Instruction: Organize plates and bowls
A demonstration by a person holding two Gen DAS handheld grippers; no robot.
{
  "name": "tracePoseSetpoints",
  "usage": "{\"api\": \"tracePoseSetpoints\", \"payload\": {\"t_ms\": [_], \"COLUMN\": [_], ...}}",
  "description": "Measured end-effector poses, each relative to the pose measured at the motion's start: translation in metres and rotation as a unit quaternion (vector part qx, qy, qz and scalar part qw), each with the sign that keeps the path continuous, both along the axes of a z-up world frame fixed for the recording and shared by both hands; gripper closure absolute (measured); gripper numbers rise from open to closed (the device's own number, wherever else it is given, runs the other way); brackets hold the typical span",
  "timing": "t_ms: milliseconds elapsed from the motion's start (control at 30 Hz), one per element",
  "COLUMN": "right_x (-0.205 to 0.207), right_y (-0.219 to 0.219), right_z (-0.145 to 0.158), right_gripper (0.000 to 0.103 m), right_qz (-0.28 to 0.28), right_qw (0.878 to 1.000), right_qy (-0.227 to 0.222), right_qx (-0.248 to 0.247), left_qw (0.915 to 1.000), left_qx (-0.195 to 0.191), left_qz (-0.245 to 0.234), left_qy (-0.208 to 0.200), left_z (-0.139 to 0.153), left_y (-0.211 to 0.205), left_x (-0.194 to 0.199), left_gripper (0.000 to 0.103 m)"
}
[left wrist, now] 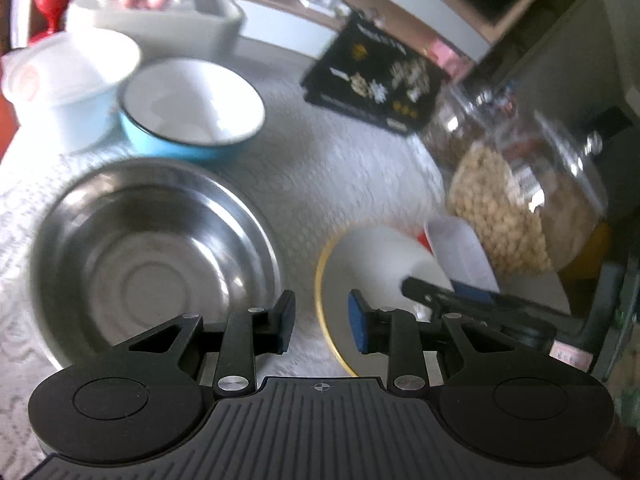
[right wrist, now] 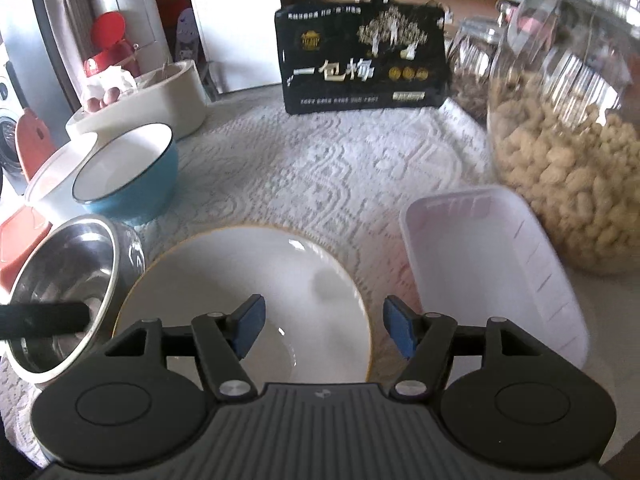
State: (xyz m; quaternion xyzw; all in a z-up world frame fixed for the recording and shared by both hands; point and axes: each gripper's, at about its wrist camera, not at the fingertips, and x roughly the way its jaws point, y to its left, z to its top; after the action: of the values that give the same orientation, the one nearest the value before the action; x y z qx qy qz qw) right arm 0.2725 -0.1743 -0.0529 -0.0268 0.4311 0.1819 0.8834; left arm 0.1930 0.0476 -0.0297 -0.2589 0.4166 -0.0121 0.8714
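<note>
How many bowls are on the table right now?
3 clear bowls: steel bowl at left, blue bowl behind it, yellow-rimmed white bowl in front under the right claw. The white lidded pot beside the blue one may be another.

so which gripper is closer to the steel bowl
Left. The left gripper hangs at the steel bowl's rim, one finger over it. The right gripper is over the white plate beside it.

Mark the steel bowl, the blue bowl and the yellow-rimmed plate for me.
steel bowl (left wrist: 156, 256): left wrist view, inner floor.
blue bowl (right wrist: 128, 172): right wrist view, white inside wall.
yellow-rimmed plate (right wrist: 248, 280): right wrist view, bare white face above the fingers.
</note>
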Motion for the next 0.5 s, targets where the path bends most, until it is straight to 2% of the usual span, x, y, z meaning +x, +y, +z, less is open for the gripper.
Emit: {"api": "tracePoseSetpoints", "payload": {"t_ms": [167, 200, 267, 333, 433, 500], "right_x": [-0.007, -0.008, -0.006, -0.002, 0.009, 0.019], "right_y": [0.006, 0.008, 0.015, 0.029, 0.056, 0.077], "right_z": [0.027, 0.033, 0.045, 0.057, 0.074, 0.083], "right_gripper": [0.026, 0.025, 0.016, 0.014, 0.013, 0.006], "right_qz": [0.011, 0.017, 0.037, 0.063, 0.082, 0.096], "right_qw": [0.999, 0.998, 0.997, 0.994, 0.991, 0.99], "right_qy": [-0.048, -0.055, -0.069, -0.086, -0.102, -0.105], "right_qx": [-0.013, -0.01, -0.001, 0.003, -0.006, 0.007], "left_qw": [0.9987, 0.9981, 0.9962, 0.9939, 0.9911, 0.9885], "left_qx": [-0.02, -0.02, -0.014, -0.003, -0.008, -0.023], "left_qz": [0.04, 0.049, 0.074, 0.098, 0.126, 0.144], "left_qy": [-0.026, -0.032, -0.044, -0.052, -0.042, -0.038], "left_z": [0.017, 0.02, 0.028, 0.034, 0.037, 0.036], "left_y": [0.031, 0.039, 0.054, 0.073, 0.104, 0.125], "left_x": [-0.008, -0.008, -0.009, -0.009, -0.005, -0.001], "left_gripper": [0.071, 0.071, 0.071, 0.071, 0.071, 0.071]}}
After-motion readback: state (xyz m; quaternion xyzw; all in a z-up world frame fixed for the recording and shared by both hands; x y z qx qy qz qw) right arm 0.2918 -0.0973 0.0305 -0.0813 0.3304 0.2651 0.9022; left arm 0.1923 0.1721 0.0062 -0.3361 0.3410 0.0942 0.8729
